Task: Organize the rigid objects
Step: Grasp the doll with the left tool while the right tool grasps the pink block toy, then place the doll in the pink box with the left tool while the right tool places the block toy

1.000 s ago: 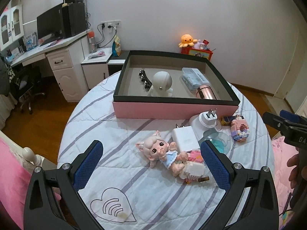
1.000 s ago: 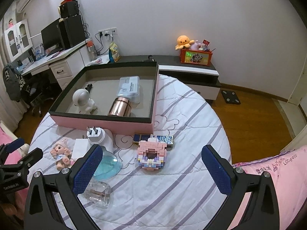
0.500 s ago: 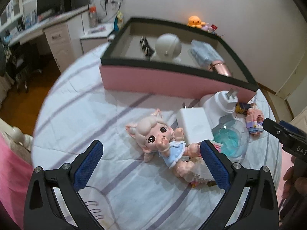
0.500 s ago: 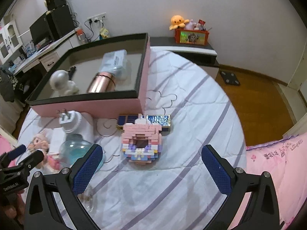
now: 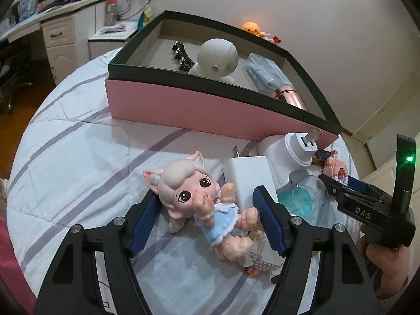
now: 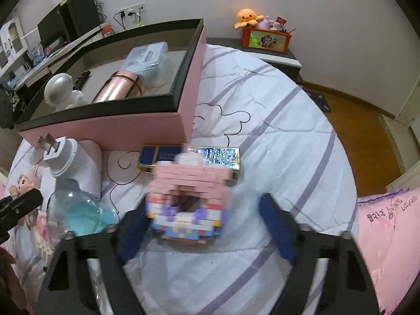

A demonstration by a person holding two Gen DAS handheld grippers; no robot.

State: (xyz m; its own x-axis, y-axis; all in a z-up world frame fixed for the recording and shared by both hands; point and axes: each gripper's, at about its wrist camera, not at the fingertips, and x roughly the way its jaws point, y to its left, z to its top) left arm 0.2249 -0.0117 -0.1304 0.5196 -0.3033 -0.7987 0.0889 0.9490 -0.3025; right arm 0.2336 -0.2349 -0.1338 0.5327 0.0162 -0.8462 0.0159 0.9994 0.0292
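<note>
A pink-eared doll in a blue dress [image 5: 199,199] lies on the striped bedspread. My left gripper [image 5: 207,218] is open, its blue pads either side of the doll; contact is not clear. A pink brick-built toy [image 6: 187,199] lies in front of a blue and gold flat box [image 6: 189,157]. My right gripper [image 6: 207,225] is open around the brick toy, with a gap on the right side. The pink storage box [image 5: 210,105] with a dark rim [image 6: 105,105] holds a white round figure [image 5: 218,57], a rose-gold cylinder [image 6: 118,89] and a clear case [image 6: 147,60].
Two white plug adapters [image 5: 249,181] [image 5: 291,152] and a clear dome with a teal base [image 5: 302,199] lie between the doll and the brick toy. A pale brick piece [image 5: 262,265] lies under the doll's legs. The right gripper shows at the right in the left wrist view [image 5: 367,204].
Both grippers have come down and forward. The left jaws have narrowed around the doll. The right jaws have narrowed around the brick toy, which is blurred by motion.
</note>
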